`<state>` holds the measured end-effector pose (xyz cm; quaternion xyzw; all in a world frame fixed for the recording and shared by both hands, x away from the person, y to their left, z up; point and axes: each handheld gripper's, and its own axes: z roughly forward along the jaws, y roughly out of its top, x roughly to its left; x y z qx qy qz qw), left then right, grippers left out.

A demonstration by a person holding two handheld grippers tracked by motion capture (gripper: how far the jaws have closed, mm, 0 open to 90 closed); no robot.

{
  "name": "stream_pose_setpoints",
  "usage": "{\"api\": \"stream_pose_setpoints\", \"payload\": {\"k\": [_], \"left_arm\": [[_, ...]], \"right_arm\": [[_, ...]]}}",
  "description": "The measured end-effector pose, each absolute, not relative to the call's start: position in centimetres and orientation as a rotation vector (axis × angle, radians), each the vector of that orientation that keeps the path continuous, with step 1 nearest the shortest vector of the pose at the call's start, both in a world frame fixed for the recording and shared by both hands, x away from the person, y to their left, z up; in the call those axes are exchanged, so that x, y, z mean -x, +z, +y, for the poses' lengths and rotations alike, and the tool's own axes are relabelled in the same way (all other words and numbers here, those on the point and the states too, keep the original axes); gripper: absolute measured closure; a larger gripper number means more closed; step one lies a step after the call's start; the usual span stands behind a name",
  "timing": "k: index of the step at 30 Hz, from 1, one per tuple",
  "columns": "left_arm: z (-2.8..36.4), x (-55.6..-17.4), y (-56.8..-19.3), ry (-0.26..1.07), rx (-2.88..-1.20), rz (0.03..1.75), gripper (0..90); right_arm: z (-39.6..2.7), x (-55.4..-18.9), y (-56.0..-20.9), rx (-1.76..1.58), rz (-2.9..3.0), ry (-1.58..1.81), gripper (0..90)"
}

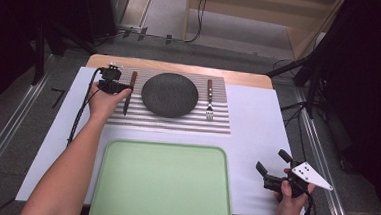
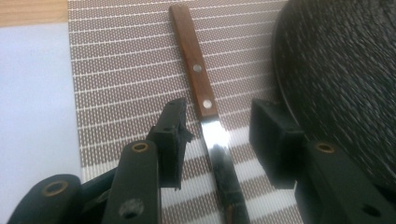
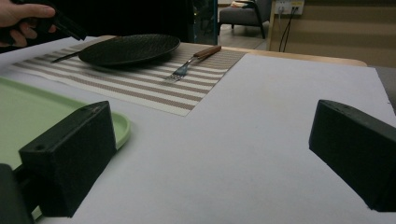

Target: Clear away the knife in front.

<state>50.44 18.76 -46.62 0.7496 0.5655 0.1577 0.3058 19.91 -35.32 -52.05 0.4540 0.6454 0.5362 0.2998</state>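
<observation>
**Inspector:** Report the layout, largest item first.

**Operator:** I recorded a table (image 1: pixel 257 136) under a white cover. Nearest me lay a pale green tray (image 1: pixel 163 186), with nothing on it. Beyond it, at the far edge, lay a striped placemat (image 1: pixel 177 119), and a dark round plate (image 1: pixel 169 94) sat at its centre.

**Inspector:** Cutlery?

**Operator:** A knife (image 1: pixel 129 93) with a wooden handle lay on the mat just left of the plate, handle pointing away from me. A fork (image 1: pixel 210 99), also wooden-handled, lay on the mat to the plate's right, tines toward me.

**Inspector:** Left gripper?

**Operator:** I had the left gripper (image 2: pixel 217 128) down over the knife (image 2: pixel 205 116). Its jaws stood apart, one on each side of the blade where it meets the handle (from its own camera I saw a gap on both sides, so nothing was grasped). The plate's rim (image 2: pixel 327 84) sat close beside the jaw on that side.

**Inspector:** Right gripper?

**Operator:** The right gripper (image 1: pixel 275 168) was near the table's right front corner, well apart from the mat, just right of the tray. Its jaws were spread wide and empty over bare cover.
</observation>
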Motion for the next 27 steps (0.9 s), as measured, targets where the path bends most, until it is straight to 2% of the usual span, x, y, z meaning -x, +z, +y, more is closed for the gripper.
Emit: {"api": "stream_pose_setpoints", "payload": {"k": [11, 22, 24, 27], "left_arm": [[18.0, -52.2, -47.6, 0.410, -2.033, 1.532, 65.0], [16.9, -53.3, -48.4, 0.444, -2.066, 1.548, 67.8], [17.0, -53.3, -48.5, 0.448, -2.055, 1.556, 72.7], [17.0, -53.1, -48.6, 0.482, -2.069, 1.538, 75.5]], "right_arm": [[-35.4, -19.9, -52.1, -1.211, 1.713, 1.423, 0.0], [-35.4, -20.0, -52.1, -1.216, 1.707, 1.428, 0.0], [-35.4, -20.0, -52.1, -1.216, 1.706, 1.429, 0.0], [-35.4, -20.0, -52.1, -1.217, 1.705, 1.428, 0.0]]}}
